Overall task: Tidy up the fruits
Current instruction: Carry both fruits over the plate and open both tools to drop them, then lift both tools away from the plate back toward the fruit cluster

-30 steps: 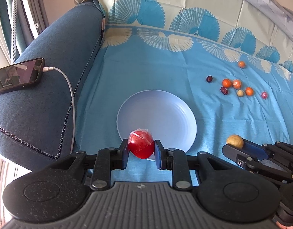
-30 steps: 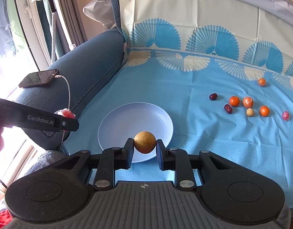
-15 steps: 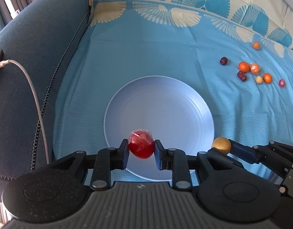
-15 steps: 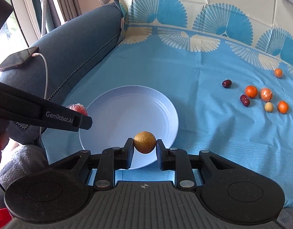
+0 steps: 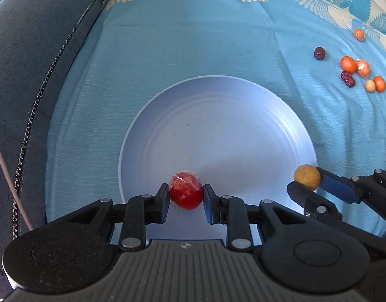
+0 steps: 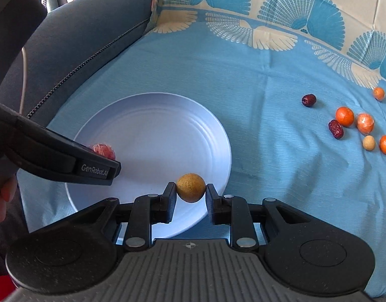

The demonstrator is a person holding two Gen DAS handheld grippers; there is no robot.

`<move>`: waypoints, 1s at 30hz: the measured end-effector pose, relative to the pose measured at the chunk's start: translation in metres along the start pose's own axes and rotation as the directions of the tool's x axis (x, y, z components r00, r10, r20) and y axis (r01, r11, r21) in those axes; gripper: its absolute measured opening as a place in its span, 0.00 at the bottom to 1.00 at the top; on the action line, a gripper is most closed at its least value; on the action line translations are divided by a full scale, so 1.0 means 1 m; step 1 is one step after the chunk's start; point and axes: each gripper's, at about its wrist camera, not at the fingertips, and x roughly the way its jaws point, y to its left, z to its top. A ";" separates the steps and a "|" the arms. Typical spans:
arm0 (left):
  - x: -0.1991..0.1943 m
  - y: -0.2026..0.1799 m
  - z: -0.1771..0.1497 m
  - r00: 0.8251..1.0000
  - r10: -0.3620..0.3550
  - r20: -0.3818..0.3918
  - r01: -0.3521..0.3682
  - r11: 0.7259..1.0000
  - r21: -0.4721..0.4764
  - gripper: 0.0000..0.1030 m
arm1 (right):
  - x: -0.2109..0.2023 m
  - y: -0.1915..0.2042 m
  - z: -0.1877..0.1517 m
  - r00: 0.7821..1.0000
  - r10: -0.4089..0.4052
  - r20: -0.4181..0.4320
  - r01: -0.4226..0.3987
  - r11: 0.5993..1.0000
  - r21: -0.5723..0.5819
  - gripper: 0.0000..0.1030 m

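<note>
1. The left gripper (image 5: 186,197) is hanging low over the plate (image 5: 218,105) at the frame's centre, its jaws opening around the wrapped red fruit (image 5: 185,193), probably to drop it there
2. The right gripper (image 6: 190,195) is squeezing a yellow fruit (image 6: 190,187) above the plate's lower right rim
3. The plate is holding nothing yet; other fruits (image 6: 345,116) are lying on the blue cloth (image 6: 255,80) at right

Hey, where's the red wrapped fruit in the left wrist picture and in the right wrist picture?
Left wrist view: the red wrapped fruit is at bottom centre, between the left tool's fingers, over the plate's near edge.
Right wrist view: it peeks out at the left, mostly hidden behind the left tool.
Shared landmark: the pale blue plate on the blue cloth.
</note>
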 end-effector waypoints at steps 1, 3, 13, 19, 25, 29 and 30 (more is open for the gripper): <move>0.002 -0.001 0.002 1.000 0.003 0.000 -0.003 1.000 0.007 0.36 | 0.002 -0.002 0.002 1.000 0.005 0.001 -0.005 1.000 0.000 0.26; 0.001 -0.002 0.005 1.000 0.023 -0.005 -0.023 1.000 0.001 0.88 | 0.004 -0.005 0.004 1.000 0.021 -0.001 -0.021 1.000 0.005 0.29; -0.071 0.006 0.001 0.989 0.138 -0.062 -0.138 0.990 -0.003 1.00 | -0.070 -0.019 -0.002 0.998 -0.031 0.057 0.028 0.998 0.051 0.88; -0.154 0.001 -0.011 0.998 0.064 -0.027 -0.064 0.998 0.002 1.00 | -0.138 -0.033 -0.016 0.993 -0.056 0.103 0.044 0.992 0.119 0.89; -0.238 -0.012 -0.016 0.996 0.090 -0.010 -0.089 0.994 0.063 1.00 | -0.198 -0.043 -0.022 0.978 -0.089 0.189 0.060 0.986 0.156 0.89; -0.293 -0.013 -0.023 0.994 0.102 0.024 -0.104 0.993 0.057 1.00 | -0.231 -0.046 -0.028 0.964 -0.107 0.244 0.070 0.985 0.159 0.89; -0.305 -0.011 -0.025 0.995 0.095 0.037 -0.096 0.994 0.046 1.00 | -0.237 -0.047 -0.030 0.961 -0.110 0.252 0.070 0.985 0.160 0.89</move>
